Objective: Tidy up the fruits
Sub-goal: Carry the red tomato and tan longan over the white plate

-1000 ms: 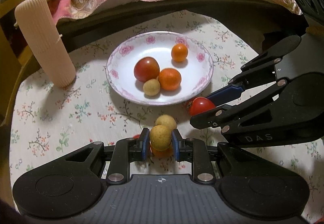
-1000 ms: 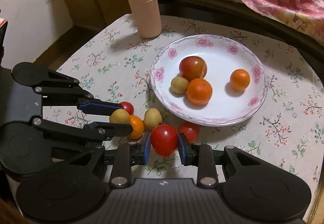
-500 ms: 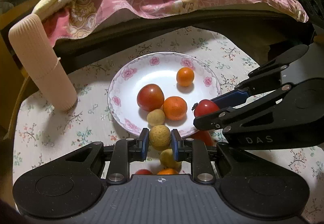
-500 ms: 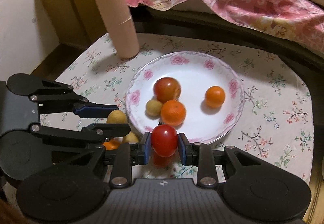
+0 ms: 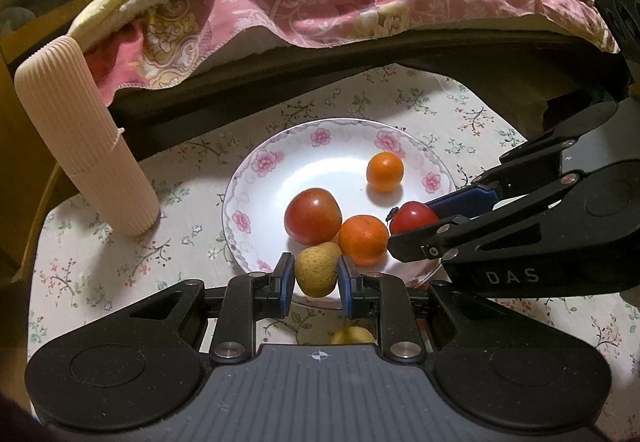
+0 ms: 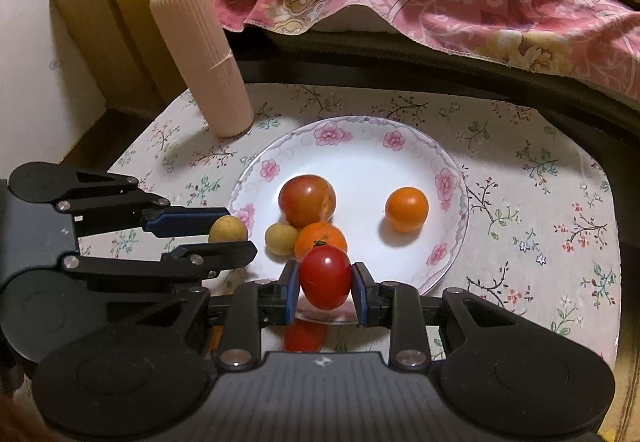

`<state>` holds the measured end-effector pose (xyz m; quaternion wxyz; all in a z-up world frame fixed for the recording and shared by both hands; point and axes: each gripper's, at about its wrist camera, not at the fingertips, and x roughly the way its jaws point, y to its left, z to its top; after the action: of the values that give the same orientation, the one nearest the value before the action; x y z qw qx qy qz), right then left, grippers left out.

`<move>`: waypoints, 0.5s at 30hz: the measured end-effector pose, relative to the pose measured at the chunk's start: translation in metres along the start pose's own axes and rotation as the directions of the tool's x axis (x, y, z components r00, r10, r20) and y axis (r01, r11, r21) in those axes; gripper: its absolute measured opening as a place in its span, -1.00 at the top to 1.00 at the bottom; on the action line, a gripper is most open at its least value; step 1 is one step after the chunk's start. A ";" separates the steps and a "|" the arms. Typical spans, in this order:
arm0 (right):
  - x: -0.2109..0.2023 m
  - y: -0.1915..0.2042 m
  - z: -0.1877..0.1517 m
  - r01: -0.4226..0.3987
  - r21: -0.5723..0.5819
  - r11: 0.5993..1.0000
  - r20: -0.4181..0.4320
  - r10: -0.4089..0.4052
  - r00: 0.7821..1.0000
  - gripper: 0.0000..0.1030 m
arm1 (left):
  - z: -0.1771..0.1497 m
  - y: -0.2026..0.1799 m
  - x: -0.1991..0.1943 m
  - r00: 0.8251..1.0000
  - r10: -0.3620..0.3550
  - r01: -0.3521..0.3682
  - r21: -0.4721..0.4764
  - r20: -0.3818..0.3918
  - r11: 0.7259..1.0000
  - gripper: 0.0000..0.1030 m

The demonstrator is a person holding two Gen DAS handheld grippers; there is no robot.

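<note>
Looking along your left tongs (image 5: 313,278), you have them clamped on a small yellow-brown fruit (image 5: 317,269), pads pressing both its sides, just short of the near rim of the floral plate (image 5: 256,166). Straight ahead of the tips sit a large tomato (image 5: 313,216) and an orange fruit (image 5: 363,239) touching each other; a smaller orange fruit (image 5: 385,171) lies farther ahead and to the right, apart. To the right of your tips, the right tongs (image 5: 416,228) reach in with a cherry tomato (image 5: 413,217), close beside the orange fruit. If you let go here, the round fruit could strike the rim and roll back toward you, where another yellow fruit (image 5: 353,335) waits under the tongs. Pushing ahead too low risks knocking the cluster.

Sighting along your right tongs (image 6: 325,284), they grip the cherry tomato over the plate's near edge, jaws closed on its flanks. Directly ahead is the orange fruit, with a small yellow fruit (image 6: 281,239) to its left, against it and the large tomato. The left tongs (image 6: 232,232) come in from the left, close by. The two tools could collide if both advance at once. A hard squeeze may split the tomato's skin. A red tomato (image 6: 305,335) lies on the cloth beneath your tips, so lowering early could press onto it. The ribbed pink cylinder (image 6: 202,60) stands well ahead and left, out of the way.
</note>
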<state>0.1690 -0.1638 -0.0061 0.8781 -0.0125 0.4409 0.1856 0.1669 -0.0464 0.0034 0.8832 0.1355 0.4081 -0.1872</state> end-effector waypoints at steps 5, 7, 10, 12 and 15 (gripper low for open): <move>0.004 -0.003 0.000 0.003 0.007 1.000 -0.002 -0.003 1.000 0.40 | 0.000 0.000 0.002 1.000 0.009 -0.009 -0.001 0.002 1.000 0.44; 0.005 -0.003 0.001 0.005 0.009 1.000 -0.002 -0.005 1.000 0.40 | 0.000 0.001 0.003 1.000 0.009 -0.009 -0.005 0.002 1.000 0.44; 0.006 -0.003 0.001 0.004 0.013 1.000 -0.001 -0.004 1.000 0.40 | 0.000 0.001 0.004 1.000 0.011 -0.011 -0.004 -0.001 1.000 0.44; 0.007 -0.003 0.001 0.005 0.014 1.000 -0.001 -0.005 1.000 0.40 | -0.001 0.001 0.004 1.000 0.013 -0.013 -0.003 -0.003 1.000 0.44; 0.008 -0.003 0.001 0.006 0.012 1.000 -0.004 -0.005 1.000 0.40 | -0.001 0.000 0.006 1.000 0.012 -0.012 -0.005 -0.005 1.000 0.44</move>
<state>0.1750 -0.1641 -0.0125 0.8778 -0.0088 0.4436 0.1805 0.1700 -0.0469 -0.0017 0.8838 0.1361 0.4097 -0.1805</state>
